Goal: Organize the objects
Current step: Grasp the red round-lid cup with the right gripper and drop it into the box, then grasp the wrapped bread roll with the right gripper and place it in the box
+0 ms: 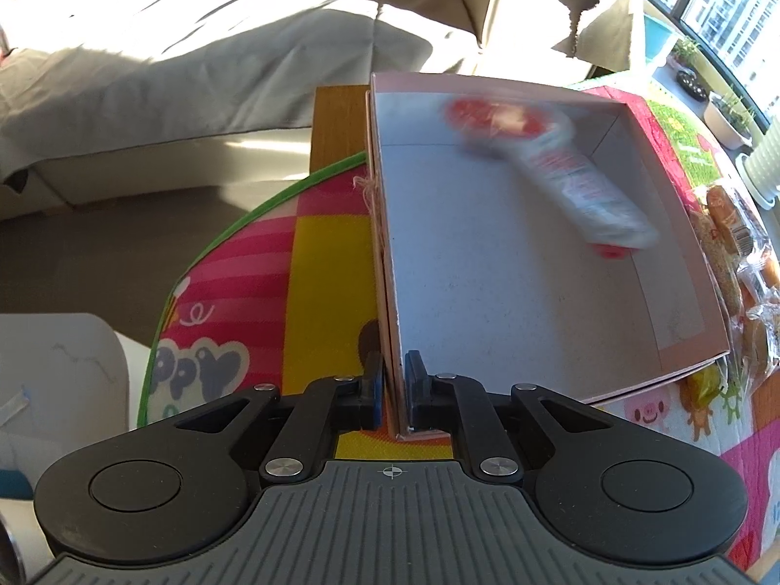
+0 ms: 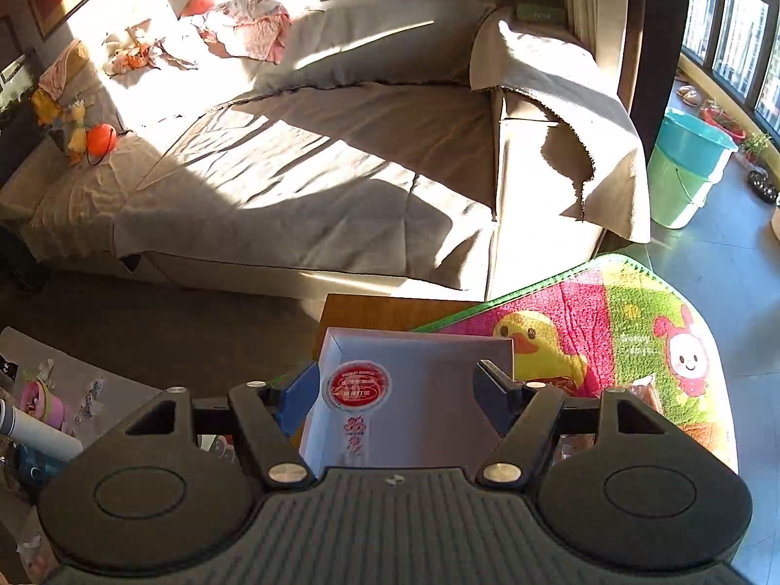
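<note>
My left gripper (image 1: 394, 392) clamps the pink box's (image 1: 536, 253) side wall; my right gripper (image 2: 397, 397) hangs open and empty above the red-and-white packet (image 1: 551, 165) inside.

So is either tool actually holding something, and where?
The left tool pinches the pink box by its near side wall. The right tool holds nothing.

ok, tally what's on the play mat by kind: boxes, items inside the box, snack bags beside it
Boxes: 1, pink box
Items inside it: 1, red-and-white packet
Snack bags beside it: at least 1, clear bag of buns; the pile is cropped
Total: 3
</note>
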`<state>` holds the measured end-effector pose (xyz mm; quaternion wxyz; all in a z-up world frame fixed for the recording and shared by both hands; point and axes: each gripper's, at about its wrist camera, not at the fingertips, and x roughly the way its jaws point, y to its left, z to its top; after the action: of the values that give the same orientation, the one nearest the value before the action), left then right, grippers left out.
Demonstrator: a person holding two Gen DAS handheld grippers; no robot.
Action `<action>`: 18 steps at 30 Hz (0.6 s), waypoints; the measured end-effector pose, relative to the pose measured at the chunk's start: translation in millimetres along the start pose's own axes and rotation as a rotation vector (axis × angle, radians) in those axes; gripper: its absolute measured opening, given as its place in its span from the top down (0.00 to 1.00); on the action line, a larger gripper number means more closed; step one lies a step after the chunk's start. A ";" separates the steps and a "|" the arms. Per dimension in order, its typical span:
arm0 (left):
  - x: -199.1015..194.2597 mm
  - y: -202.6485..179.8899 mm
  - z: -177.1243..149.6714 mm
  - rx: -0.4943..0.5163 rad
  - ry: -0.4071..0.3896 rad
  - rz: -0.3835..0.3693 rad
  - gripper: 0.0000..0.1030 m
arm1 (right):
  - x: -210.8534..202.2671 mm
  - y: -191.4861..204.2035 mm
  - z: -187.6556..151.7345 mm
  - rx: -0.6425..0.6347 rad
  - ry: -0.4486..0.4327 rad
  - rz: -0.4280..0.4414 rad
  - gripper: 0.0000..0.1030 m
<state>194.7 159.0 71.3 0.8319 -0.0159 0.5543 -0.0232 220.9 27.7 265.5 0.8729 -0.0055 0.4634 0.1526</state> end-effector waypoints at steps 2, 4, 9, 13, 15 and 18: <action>-0.3 -0.9 -0.3 0.008 0.000 0.006 0.90 | 3.9 -21.4 -10.9 0.013 0.019 -0.021 0.29; -0.5 -2.4 -0.2 0.013 0.003 0.015 0.90 | 4.8 -46.3 -28.9 0.039 0.057 -0.049 0.29; 0.6 -6.2 2.7 0.010 0.019 0.048 0.90 | 1.2 -124.1 -111.4 0.080 0.200 -0.165 0.28; 2.1 -10.6 4.2 0.010 0.029 0.079 0.90 | 4.2 -179.0 -153.4 0.120 0.285 -0.235 0.28; 3.6 -12.6 5.0 0.012 0.036 0.096 0.90 | 7.8 -202.2 -160.4 0.145 0.298 -0.248 0.28; 4.8 -14.2 5.8 0.005 0.041 0.116 0.90 | 21.3 -225.3 -156.4 0.129 0.289 -0.254 0.28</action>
<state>201.6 144.5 69.8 0.8204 0.0188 0.5711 0.0231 166.9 -205.2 129.3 0.8081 -0.0297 0.5882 0.0086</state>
